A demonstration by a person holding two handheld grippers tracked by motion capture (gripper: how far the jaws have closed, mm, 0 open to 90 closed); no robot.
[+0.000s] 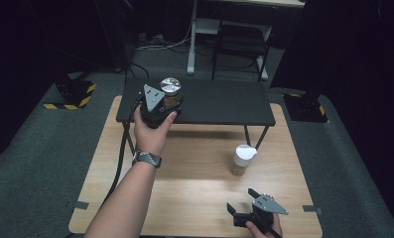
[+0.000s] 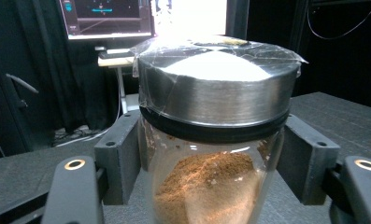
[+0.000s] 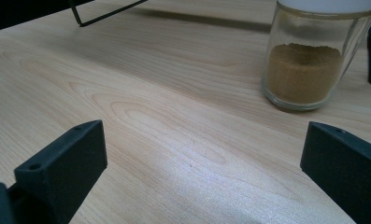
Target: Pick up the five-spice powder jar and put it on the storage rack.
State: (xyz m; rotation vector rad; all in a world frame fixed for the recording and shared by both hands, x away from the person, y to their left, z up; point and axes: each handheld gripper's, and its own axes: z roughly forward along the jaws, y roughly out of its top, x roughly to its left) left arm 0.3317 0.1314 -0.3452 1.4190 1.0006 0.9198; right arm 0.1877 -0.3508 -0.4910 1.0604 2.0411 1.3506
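The right gripper (image 3: pixel 202 172) hangs low over the wooden table (image 3: pixel 164 107), jaws spread wide apart. Far right, a glass jar (image 3: pixel 309 60) of brown powder stands upright.

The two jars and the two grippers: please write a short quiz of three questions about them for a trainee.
1. True or false: the left gripper is shut on the steel-lid jar.
2. Where does the white-lid jar stand? A) on the black shelf B) on the wooden table
3. Fill in: the right gripper has its fingers ____ .

Key: 1 true; 2 B; 3 open, with nothing between them.
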